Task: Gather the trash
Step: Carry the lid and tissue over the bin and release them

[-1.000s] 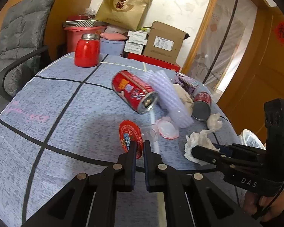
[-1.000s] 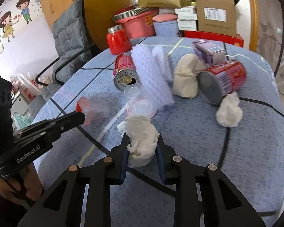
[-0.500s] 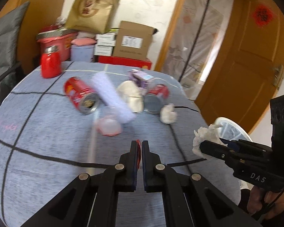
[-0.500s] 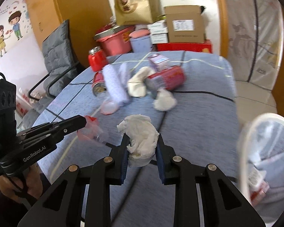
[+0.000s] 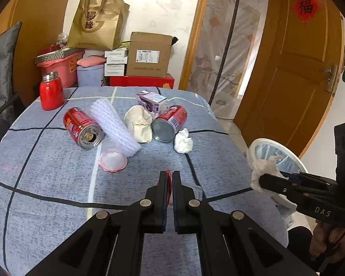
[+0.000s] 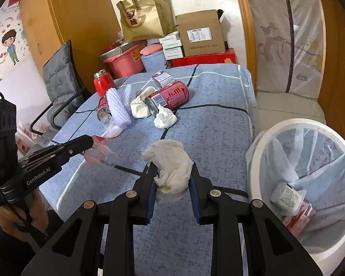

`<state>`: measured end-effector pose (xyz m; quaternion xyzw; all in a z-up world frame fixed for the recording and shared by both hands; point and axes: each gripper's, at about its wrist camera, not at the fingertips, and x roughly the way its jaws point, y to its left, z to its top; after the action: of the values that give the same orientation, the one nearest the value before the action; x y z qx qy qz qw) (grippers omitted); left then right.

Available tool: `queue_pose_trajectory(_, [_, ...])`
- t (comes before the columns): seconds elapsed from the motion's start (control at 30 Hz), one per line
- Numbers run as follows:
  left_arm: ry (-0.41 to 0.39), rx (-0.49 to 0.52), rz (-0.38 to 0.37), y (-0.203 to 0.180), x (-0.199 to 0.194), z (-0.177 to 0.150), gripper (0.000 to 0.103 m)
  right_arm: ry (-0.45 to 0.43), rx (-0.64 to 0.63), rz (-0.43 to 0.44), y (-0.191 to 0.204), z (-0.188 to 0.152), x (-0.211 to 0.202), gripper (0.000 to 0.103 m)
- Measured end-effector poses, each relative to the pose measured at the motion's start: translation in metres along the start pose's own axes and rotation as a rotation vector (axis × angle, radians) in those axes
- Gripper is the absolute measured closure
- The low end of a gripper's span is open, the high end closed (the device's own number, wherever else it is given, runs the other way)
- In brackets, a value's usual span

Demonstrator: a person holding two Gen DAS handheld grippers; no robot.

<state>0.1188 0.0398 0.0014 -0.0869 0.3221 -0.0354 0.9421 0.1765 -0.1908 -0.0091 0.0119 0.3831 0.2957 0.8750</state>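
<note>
The right gripper (image 6: pixel 171 179) is pinching a crumpled tissue (image 6: pixel 169 161), soft and nearly weightless, by its bulk beside the bin (image 6: pixel 259 142). The left gripper (image 5: pixel 169 179), fingers pressed together, is nipping a thin plastic cup (image 6: pixel 97 153) at its red lid edge, left of the bin over the surface (image 5: pixel 46 161); it is light and crushable.

Bright, even daylight — soft shadows, sharp centre, heavy fisheye bending and dark vignetted corners.

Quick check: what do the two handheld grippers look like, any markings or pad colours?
Both are matte black scissor-linkage grippers with silver rivets. The left gripper reads "GenRobot.AI" in white on its side; the right gripper reads "DAS". The right's finger pads are blue. Each has a boxy black housing above its handle.
</note>
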Motion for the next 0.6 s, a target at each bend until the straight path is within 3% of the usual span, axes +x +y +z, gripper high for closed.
queue_pose_trajectory(0.27, [0.007, 0.05, -0.063, -0.034, 0.007, 0.01, 0.1, -0.034, 0.028, -0.057, -0.021, -0.005, -0.022, 0.076])
queue_pose_trajectory(0.6, [0.025, 0.163, -0.204, -0.111, 0.034, 0.022, 0.1, -0.066, 0.117, -0.173, -0.076, -0.019, -0.058, 0.076])
